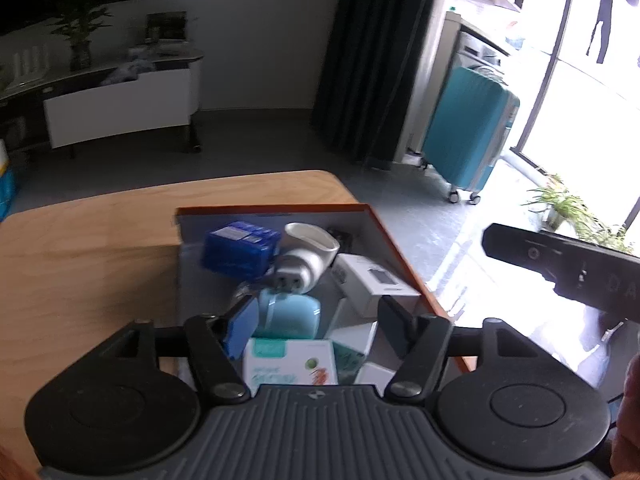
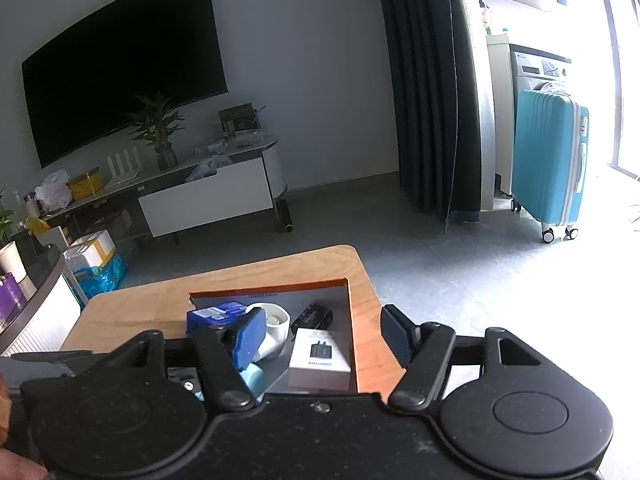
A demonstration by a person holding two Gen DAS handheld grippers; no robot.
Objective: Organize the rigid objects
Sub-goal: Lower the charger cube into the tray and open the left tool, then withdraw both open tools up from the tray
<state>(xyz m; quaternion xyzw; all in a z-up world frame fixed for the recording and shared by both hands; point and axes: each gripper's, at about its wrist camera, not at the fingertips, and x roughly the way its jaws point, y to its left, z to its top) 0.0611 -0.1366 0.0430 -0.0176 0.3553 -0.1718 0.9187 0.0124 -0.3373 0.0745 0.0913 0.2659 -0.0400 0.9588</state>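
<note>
Left wrist view: left claw (image 1: 316, 330) gapes empty over the orange-rimmed box (image 1: 400, 248) on the bench (image 1: 88, 248), a pale blue case (image 1: 290, 314) directly beneath (nearer this hand); right claw (image 2: 322, 334) likewise open, empty.

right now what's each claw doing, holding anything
Left claw: open, holding nothing, above the orange-rimmed cardboard box.
Right claw: open, holding nothing.

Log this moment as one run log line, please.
stage: items in orange box on table | left tool: open, empty, over box | right tool: open, empty | white charger box: in box
</note>
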